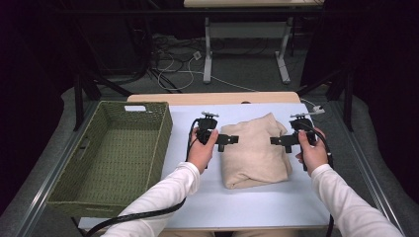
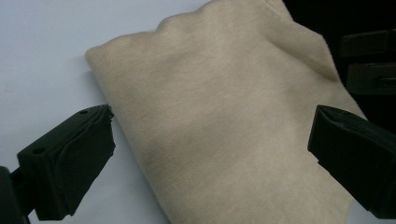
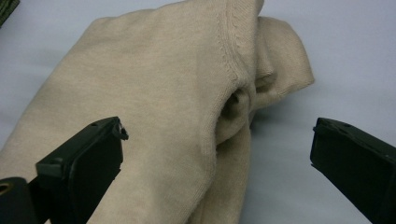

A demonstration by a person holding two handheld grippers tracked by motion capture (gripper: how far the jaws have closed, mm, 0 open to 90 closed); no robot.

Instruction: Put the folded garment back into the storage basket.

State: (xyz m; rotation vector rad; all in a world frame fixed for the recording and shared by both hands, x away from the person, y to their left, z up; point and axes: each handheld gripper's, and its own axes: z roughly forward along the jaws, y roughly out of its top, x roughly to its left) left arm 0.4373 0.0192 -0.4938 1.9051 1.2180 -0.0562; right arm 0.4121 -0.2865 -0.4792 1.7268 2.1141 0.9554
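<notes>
A folded beige knit garment [image 1: 254, 150] lies on the pale blue table top, right of centre. My left gripper [image 1: 230, 140] points right at the garment's left edge, jaws wide apart and holding nothing; up close its jaws straddle the beige cloth [image 2: 224, 121]. My right gripper [image 1: 275, 141] points left at the garment's right edge, also open and holding nothing. Between the right gripper's jaws I see the garment [image 3: 154, 107] with a seam and a bunched fold at its far end.
A green woven basket [image 1: 84, 175], with nothing in it, stands on the left part of the table [image 1: 257, 202]. Beyond the table's far edge are cables on the floor and the legs of another table [image 1: 207, 54].
</notes>
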